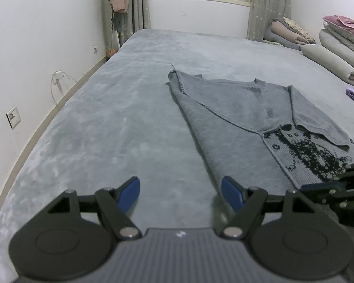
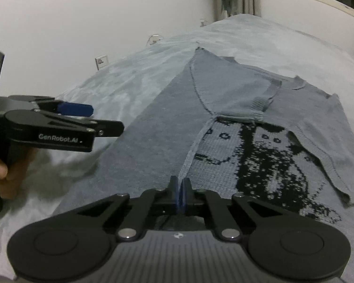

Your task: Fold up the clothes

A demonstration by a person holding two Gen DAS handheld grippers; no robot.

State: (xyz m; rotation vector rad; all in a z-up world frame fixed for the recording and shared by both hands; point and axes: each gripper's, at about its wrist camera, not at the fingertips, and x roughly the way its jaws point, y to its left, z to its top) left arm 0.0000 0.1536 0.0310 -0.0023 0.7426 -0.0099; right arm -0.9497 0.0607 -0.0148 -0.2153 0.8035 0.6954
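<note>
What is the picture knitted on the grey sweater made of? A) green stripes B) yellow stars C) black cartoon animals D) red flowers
C: the grey sweater lying on the bed has black animal-like figures with round eyes knitted across it, just ahead of the shut right claw.

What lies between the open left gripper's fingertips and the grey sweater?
Only bare grey bedspread: in the left wrist view the left gripper hangs open, with the sweater edge beside its right finger.
</note>
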